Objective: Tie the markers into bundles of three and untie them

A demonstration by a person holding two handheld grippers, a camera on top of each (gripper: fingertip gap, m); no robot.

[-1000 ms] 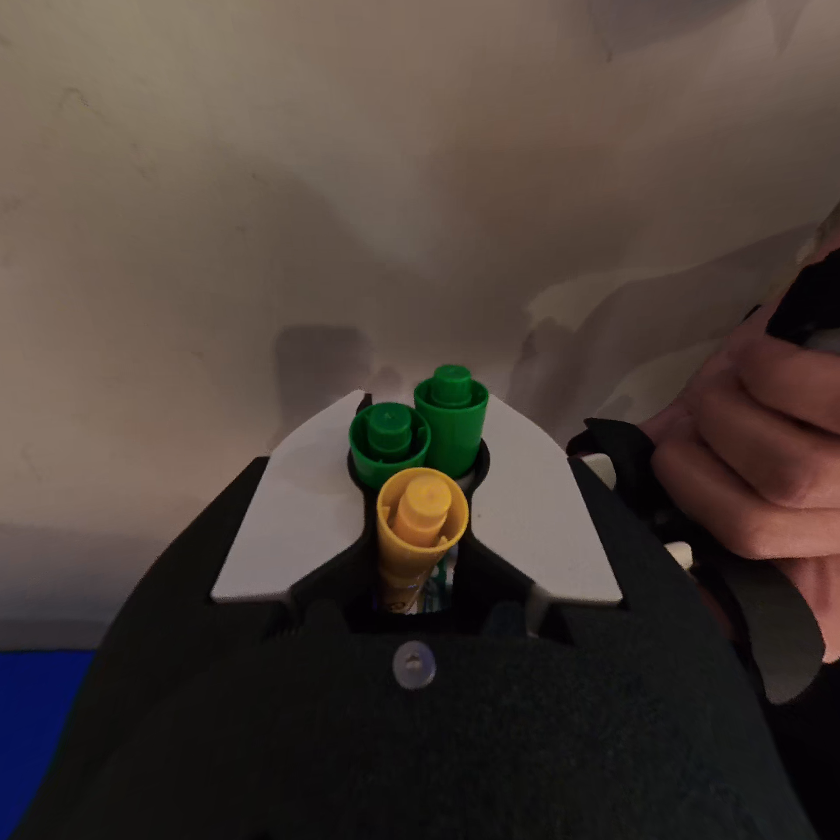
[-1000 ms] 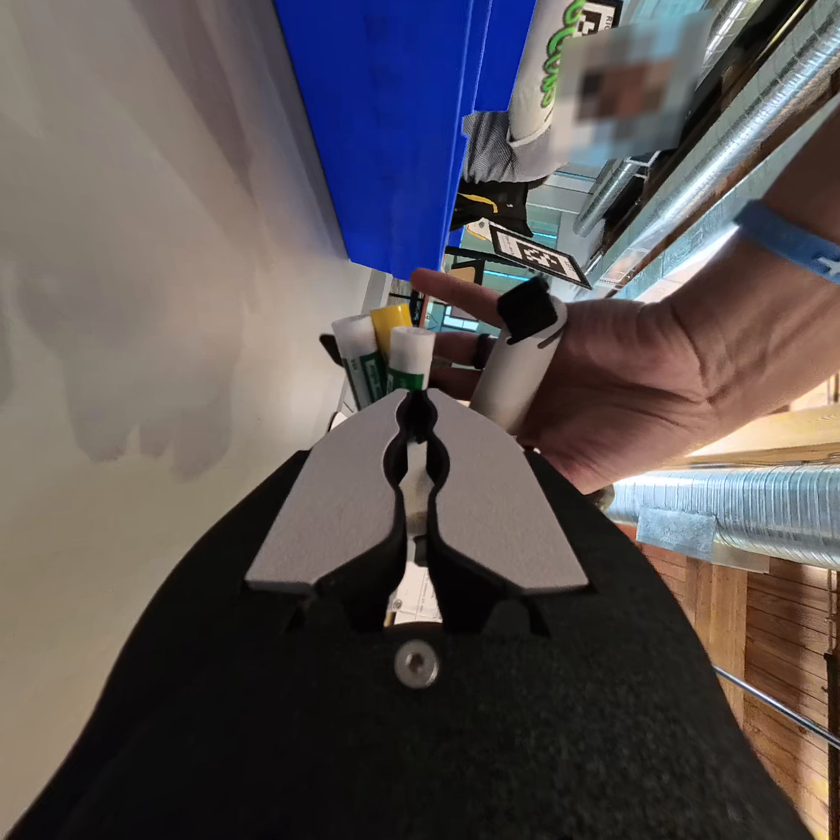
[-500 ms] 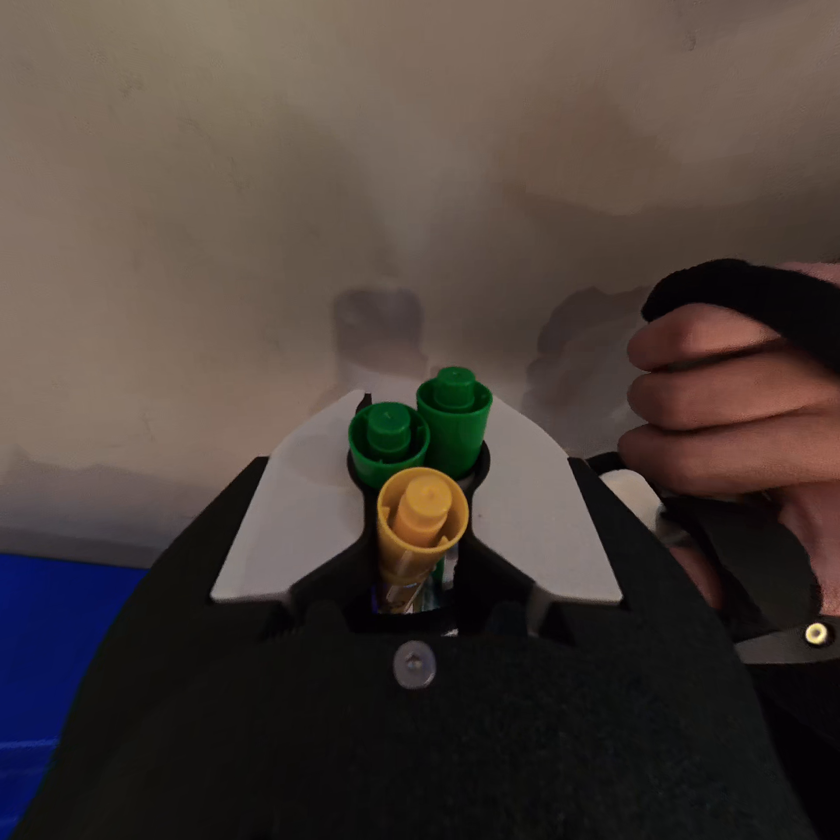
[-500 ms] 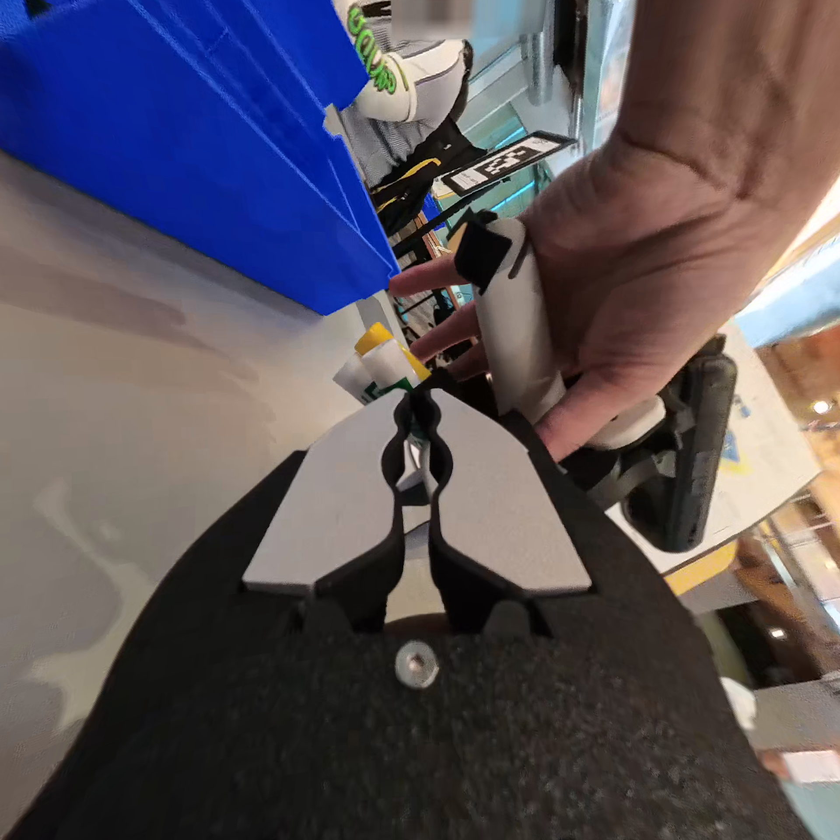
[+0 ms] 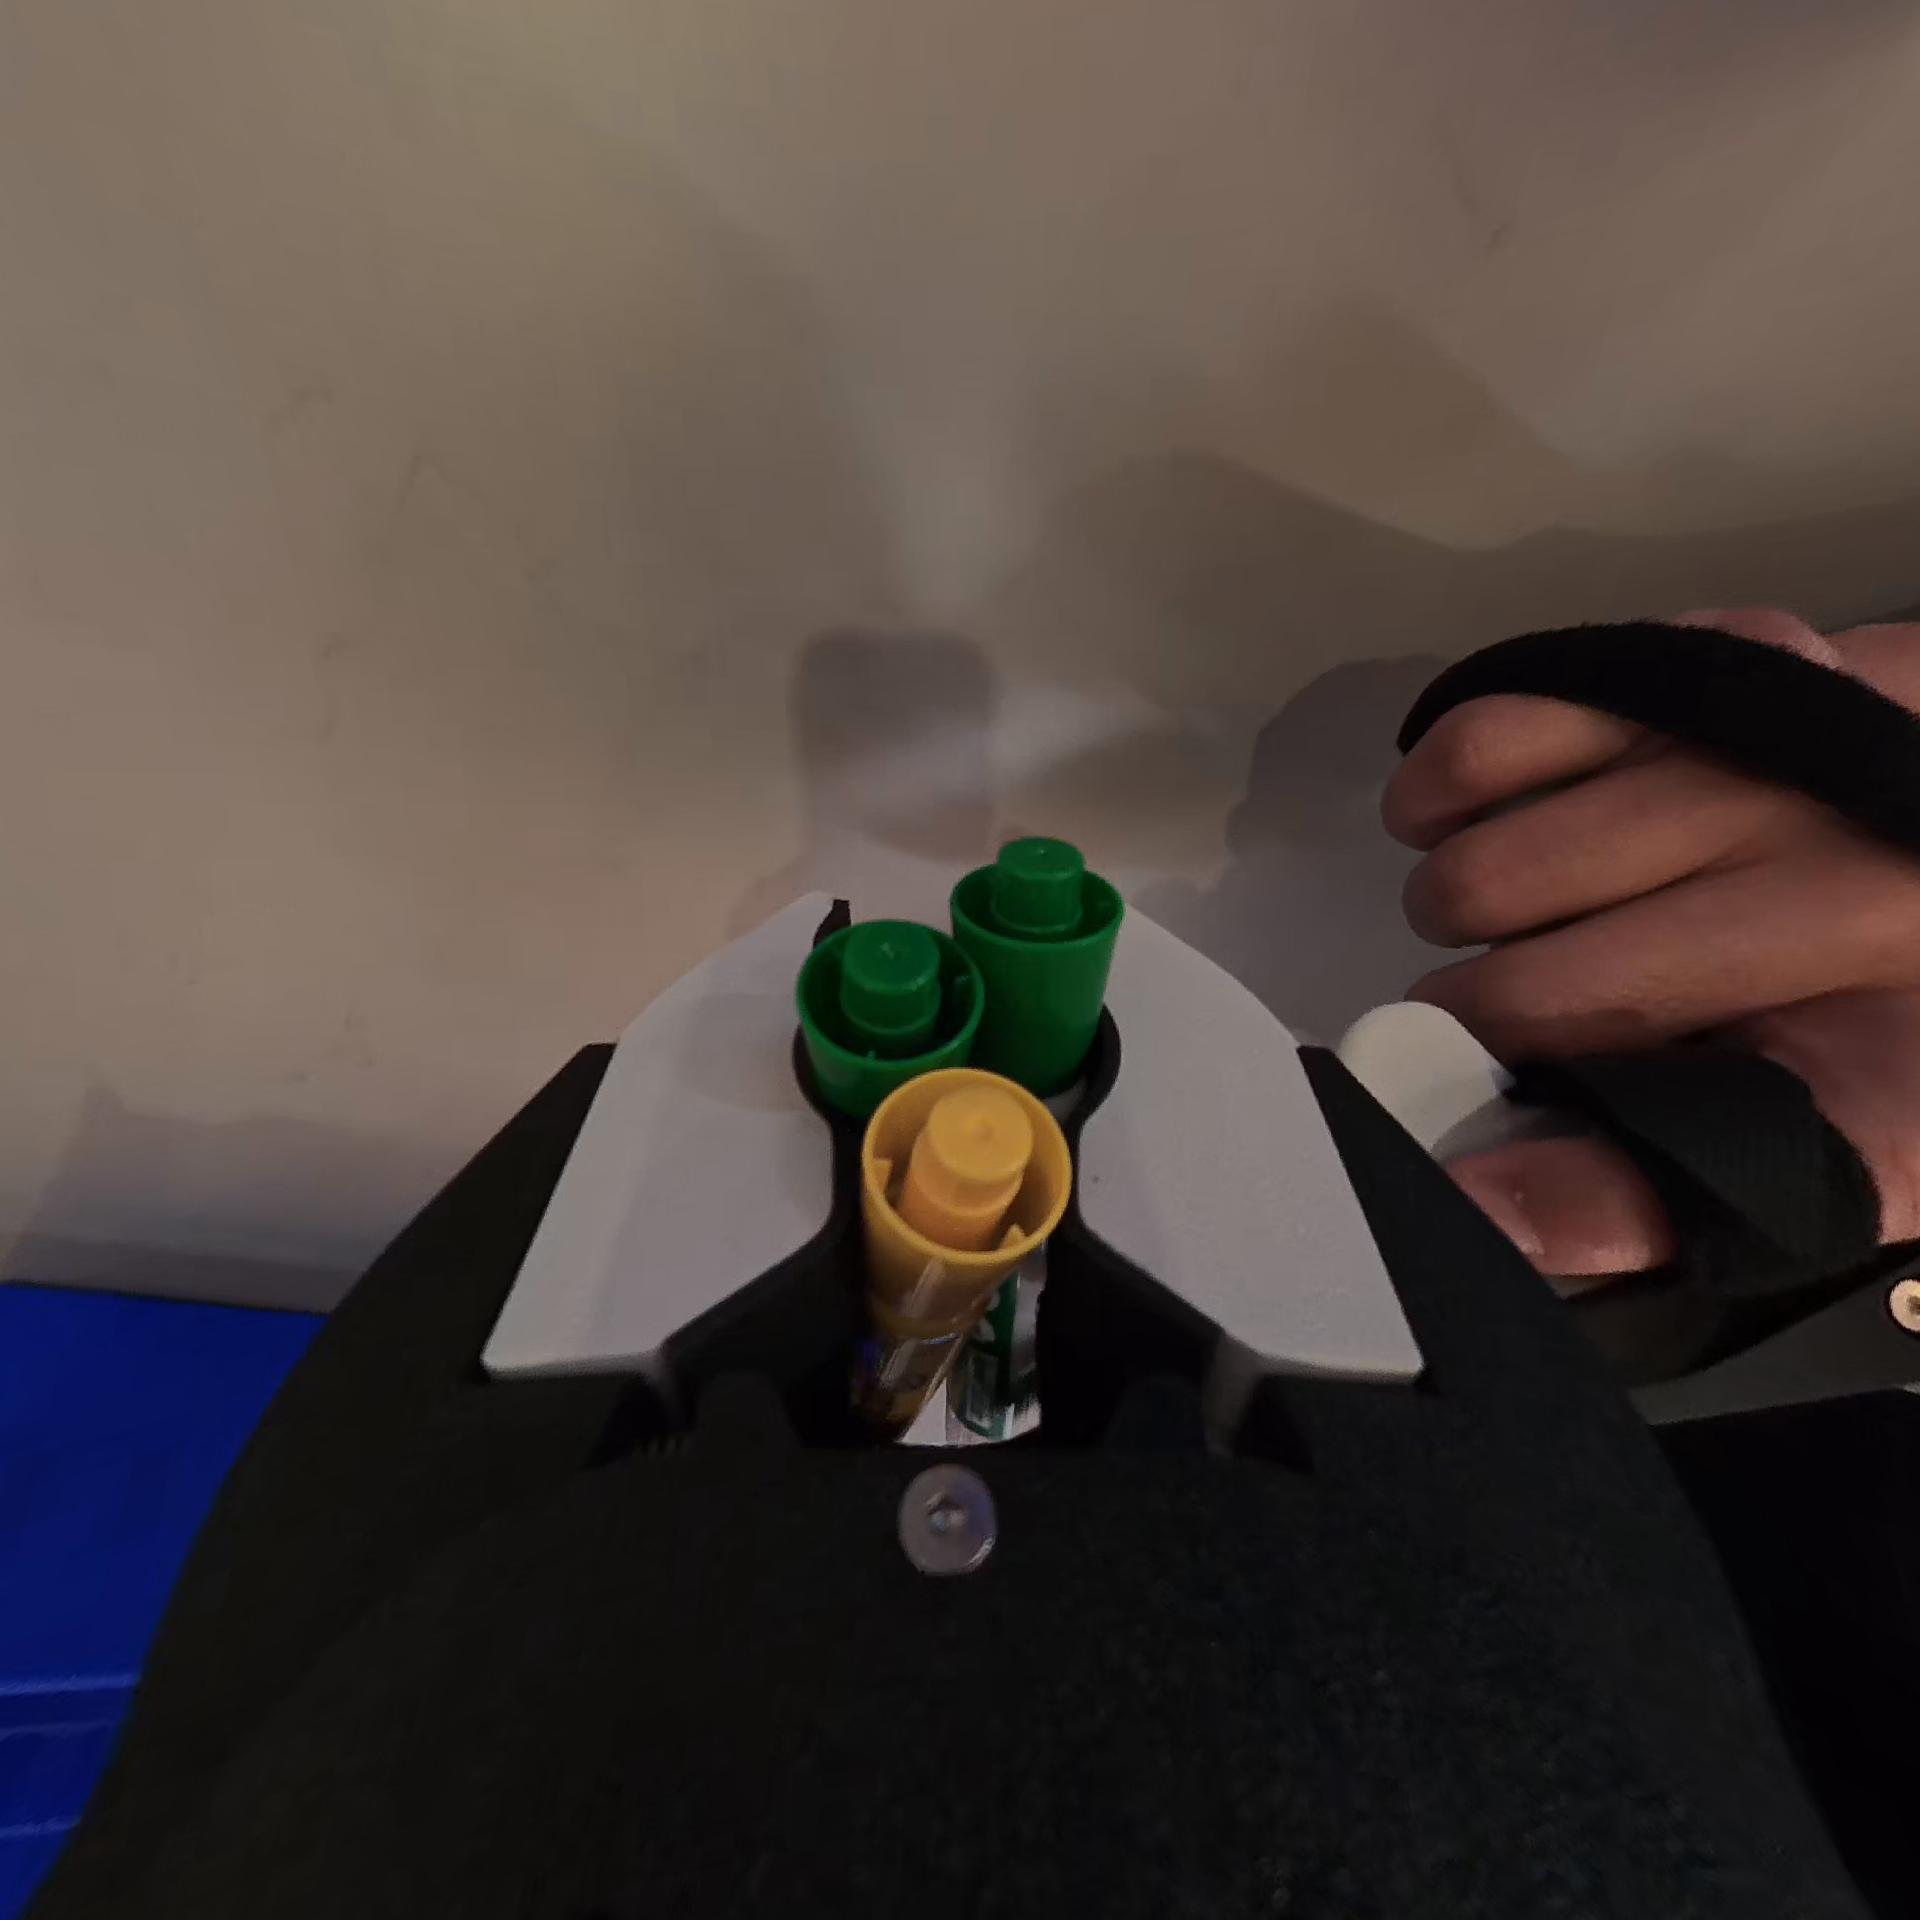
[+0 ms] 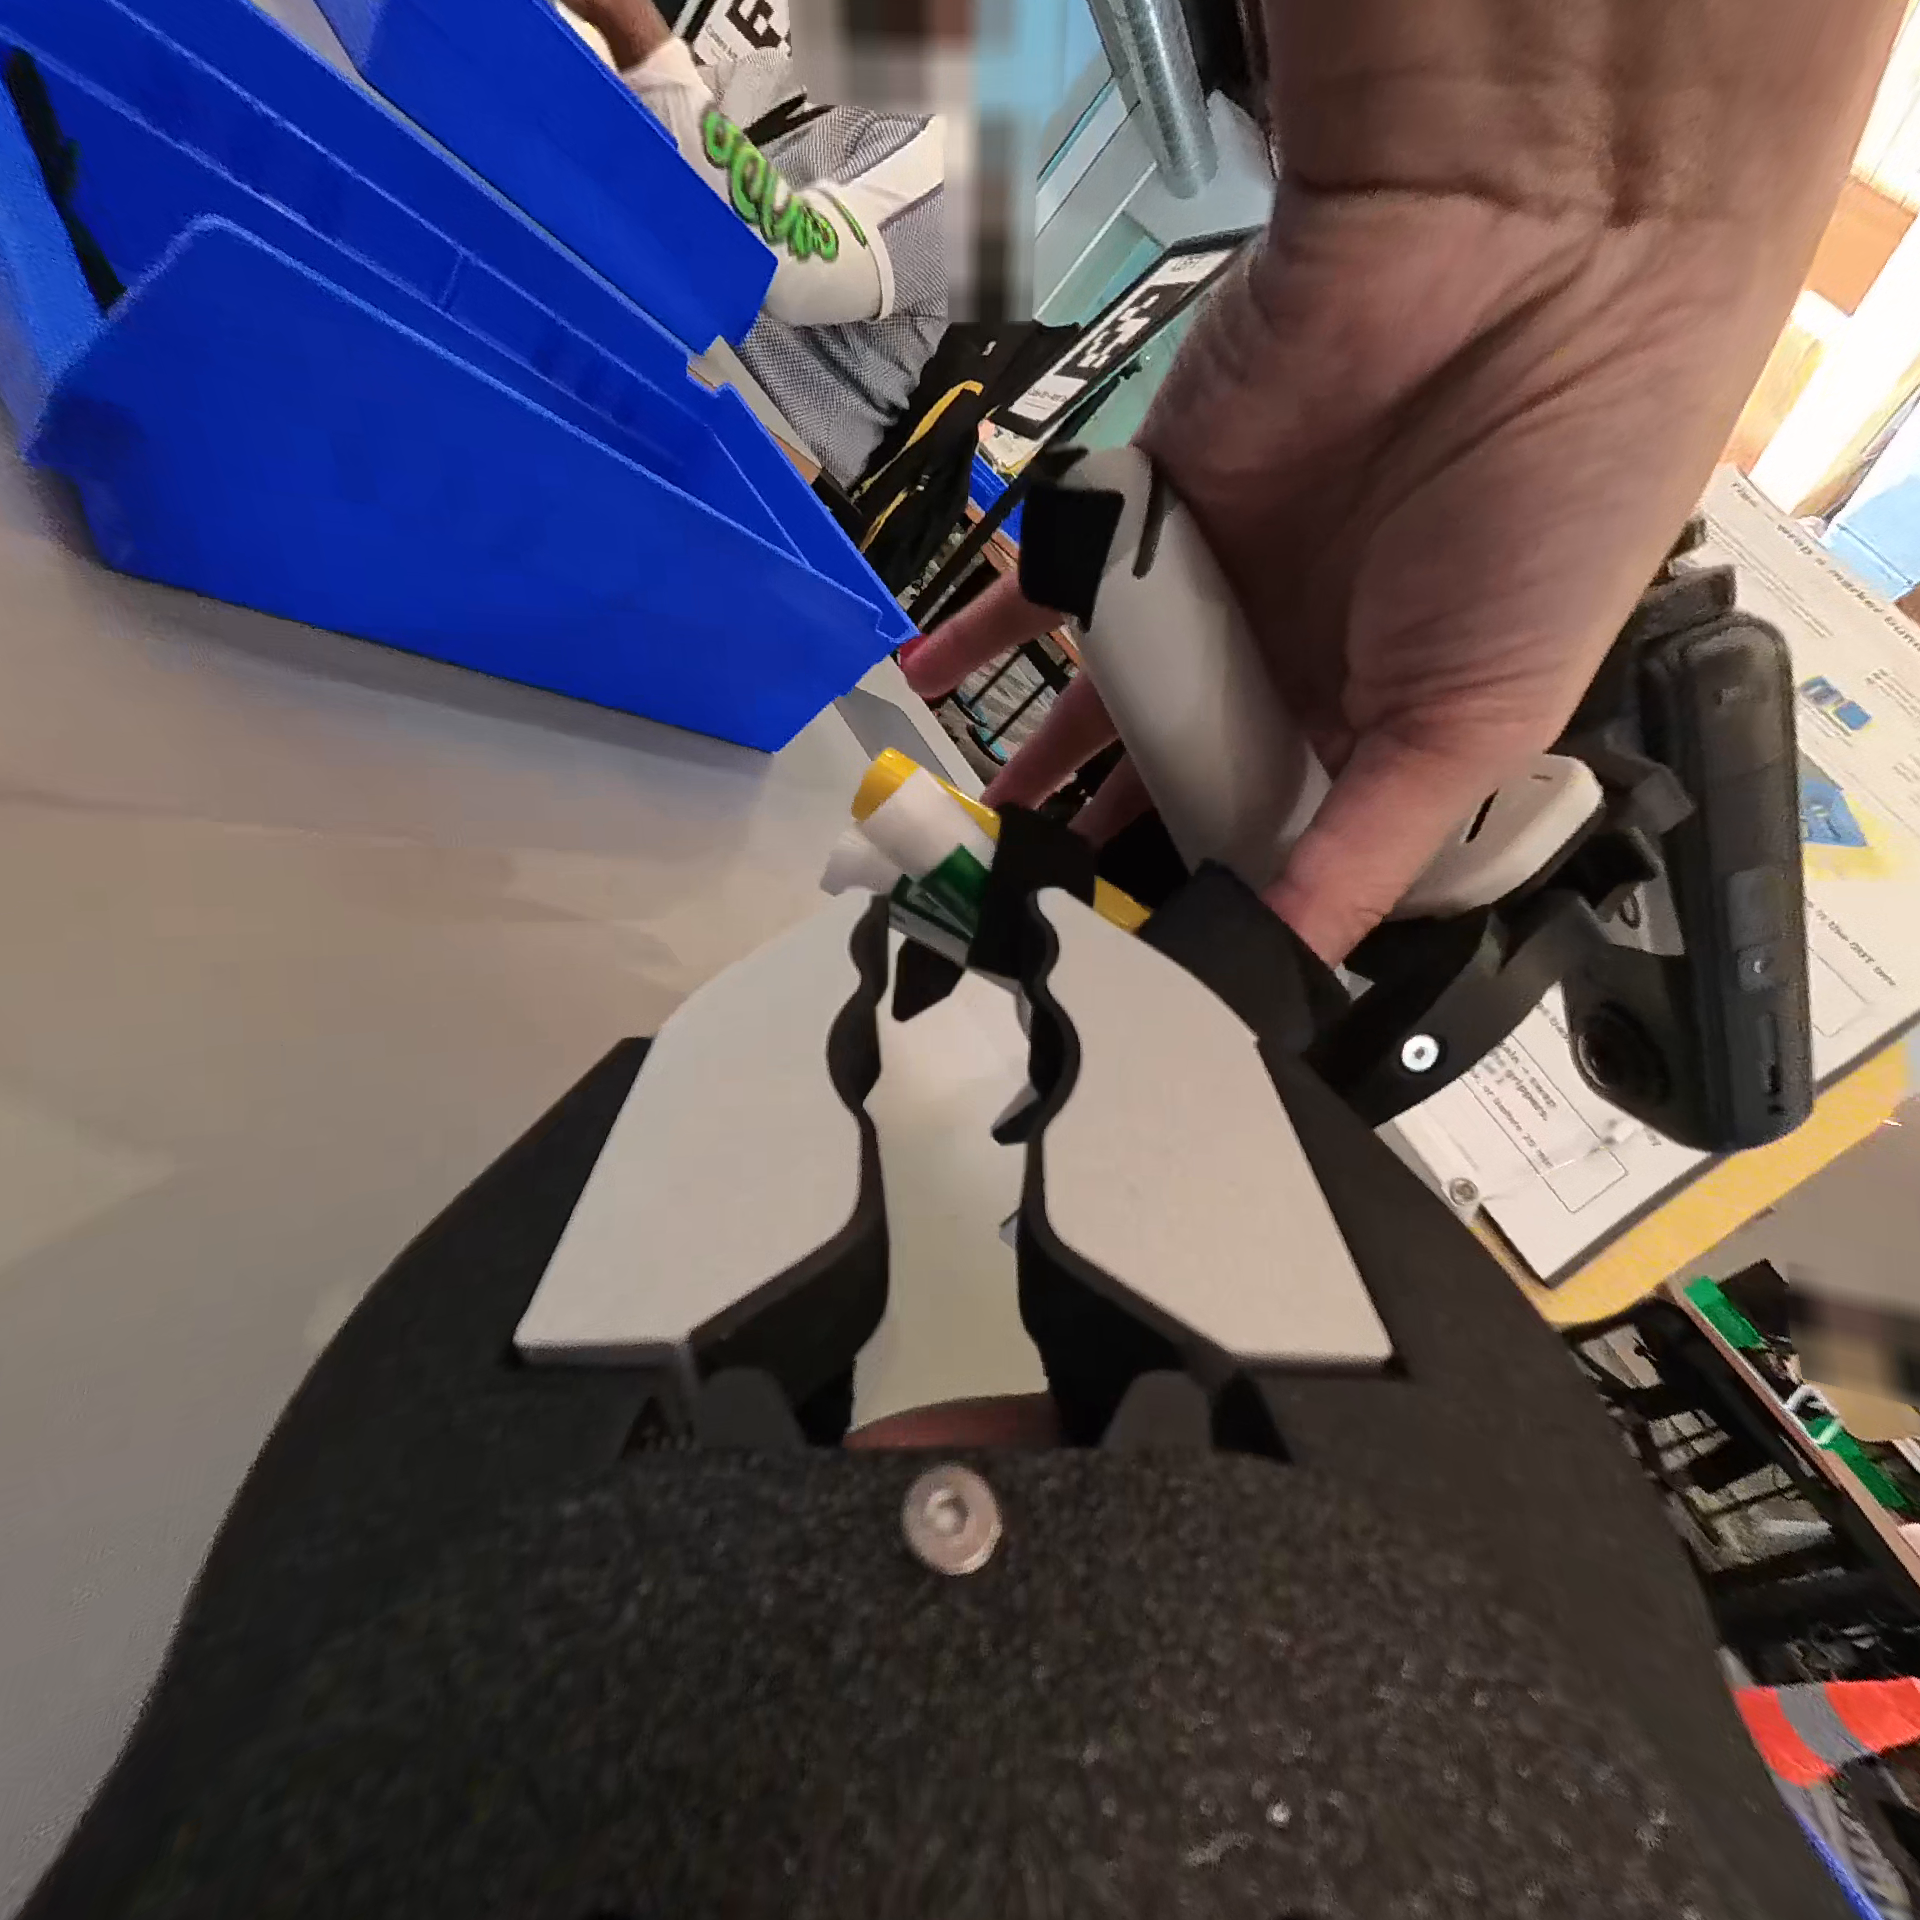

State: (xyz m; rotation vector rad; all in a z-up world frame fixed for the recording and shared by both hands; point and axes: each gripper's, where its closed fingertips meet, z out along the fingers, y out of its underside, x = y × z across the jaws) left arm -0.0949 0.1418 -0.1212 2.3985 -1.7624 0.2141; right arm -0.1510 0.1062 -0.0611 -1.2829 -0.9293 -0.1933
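My left gripper (image 5: 961, 935) is shut on a bundle of three markers held end-on: two green caps (image 5: 1034, 961) and a yellow cap (image 5: 966, 1153) below them. The markers' white back ends (image 6: 920, 831) stick out past my right gripper (image 6: 956, 925) in the right wrist view. The right gripper's jaws stand apart with the grey table showing between them. A thin black piece (image 6: 1013, 894) sits at its right fingertip by the markers; I cannot tell what it is. A hand (image 6: 1455, 520) holds the left gripper's white handle there.
Blue bins (image 6: 416, 468) stand on the grey table (image 6: 260, 935) at the far left, and one edge shows in the left wrist view (image 5: 125, 1455). A printed sheet with a yellow border (image 6: 1704, 1216) lies at right. A person's white sleeve (image 6: 810, 239) shows behind.
My right gripper's jaws have parted from nearly shut, and it has swung so the bins tilt leftward. The left gripper keeps its hold on the three markers.
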